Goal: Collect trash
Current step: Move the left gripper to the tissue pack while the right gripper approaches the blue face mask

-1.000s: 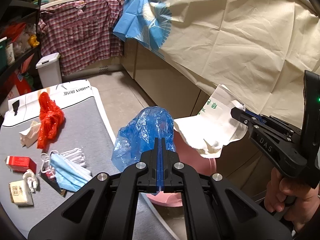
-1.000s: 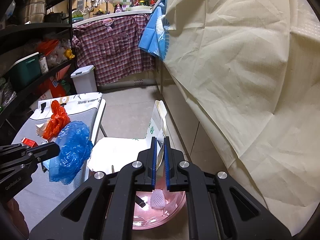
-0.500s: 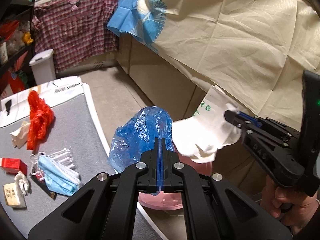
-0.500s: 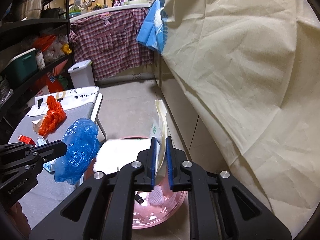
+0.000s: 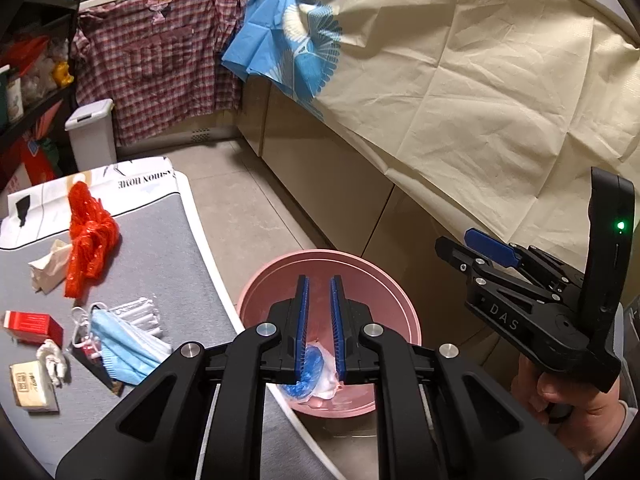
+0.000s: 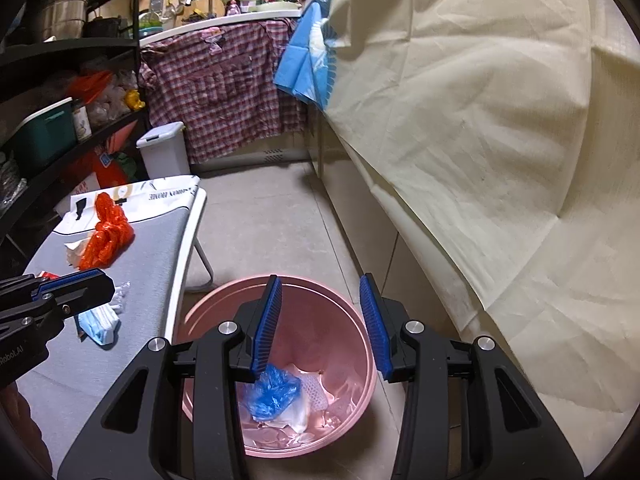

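Both grippers angled down over pink bin [image 6: 362, 344] | left gripper [image 5: 319, 330] jaws just opening, nothing between | right gripper [image 6: 320, 324] jaws just opening wide, empty | blue plastic bag [image 6: 274, 392] and white bag [image 6: 298, 412] lying inside bin, beside table [image 5: 160, 248]

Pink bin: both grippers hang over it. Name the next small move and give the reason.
Probably swing the left gripper back to the red plastic bag on the grey board. Both grippers' jaws have just been opening and are empty; the blue bag lies in the pink bin.
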`<state>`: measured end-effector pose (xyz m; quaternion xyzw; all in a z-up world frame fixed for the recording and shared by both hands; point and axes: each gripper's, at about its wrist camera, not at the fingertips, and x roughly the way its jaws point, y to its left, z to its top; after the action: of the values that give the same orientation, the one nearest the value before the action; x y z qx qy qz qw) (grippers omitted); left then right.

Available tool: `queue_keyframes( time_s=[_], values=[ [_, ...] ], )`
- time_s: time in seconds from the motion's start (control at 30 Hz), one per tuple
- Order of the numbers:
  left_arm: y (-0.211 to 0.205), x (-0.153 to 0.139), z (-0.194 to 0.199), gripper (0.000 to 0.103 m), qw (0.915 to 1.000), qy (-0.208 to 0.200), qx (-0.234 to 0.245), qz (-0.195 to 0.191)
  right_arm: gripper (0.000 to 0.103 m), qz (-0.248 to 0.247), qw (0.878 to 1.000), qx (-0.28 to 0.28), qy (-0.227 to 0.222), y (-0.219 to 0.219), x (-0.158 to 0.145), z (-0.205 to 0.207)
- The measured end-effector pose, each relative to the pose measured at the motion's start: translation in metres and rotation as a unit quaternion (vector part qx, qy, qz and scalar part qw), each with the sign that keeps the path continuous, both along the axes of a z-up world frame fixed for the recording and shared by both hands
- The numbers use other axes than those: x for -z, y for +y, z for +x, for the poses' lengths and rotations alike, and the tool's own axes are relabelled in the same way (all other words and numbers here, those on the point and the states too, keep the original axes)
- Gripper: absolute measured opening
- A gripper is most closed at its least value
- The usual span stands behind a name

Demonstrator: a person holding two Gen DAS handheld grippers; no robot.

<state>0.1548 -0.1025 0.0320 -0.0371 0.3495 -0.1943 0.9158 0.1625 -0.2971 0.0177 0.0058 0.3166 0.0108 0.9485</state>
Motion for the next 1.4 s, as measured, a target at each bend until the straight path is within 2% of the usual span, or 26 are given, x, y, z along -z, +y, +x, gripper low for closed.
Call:
queue_keyframes(
  time_s=[0.3,0.53,0.77,1.1,1.33,1.37,1.4],
  values=[
    [0.044,-0.008,-0.017,0.011,0.9996,-0.012,-0.023,0.009,0.042,-0.008,0.998,-0.045,-0.031,0.029,-0.012,-0.017],
    [0.104,-0.007,-0.031,0.011,0.9976,-0.010,-0.067,0.013,0.040,0.001,0.996,-0.086,-0.038,0.058,-0.017,-0.022],
    [0.165,0.002,-0.041,0.011,0.9931,0.000,-0.116,0.018,0.030,0.020,0.990,-0.138,-0.035,0.098,-0.016,-0.018],
    [0.244,0.029,-0.055,0.011,0.9819,0.029,-0.186,0.019,0.030,0.024,0.973,-0.231,-0.003,0.184,0.018,-0.011],
    [0.278,0.053,-0.060,0.011,0.9743,0.061,-0.216,0.014,0.030,0.001,0.969,-0.245,0.033,0.217,0.049,0.002],
    [0.283,0.057,-0.060,0.014,0.9732,0.066,-0.220,0.012,0.030,0.000,0.969,-0.245,0.036,0.218,0.051,0.003],
    [0.286,0.060,-0.060,0.021,0.9718,0.070,-0.225,0.012,0.030,-0.002,0.968,-0.246,0.040,0.220,0.054,0.006]
  ],
)
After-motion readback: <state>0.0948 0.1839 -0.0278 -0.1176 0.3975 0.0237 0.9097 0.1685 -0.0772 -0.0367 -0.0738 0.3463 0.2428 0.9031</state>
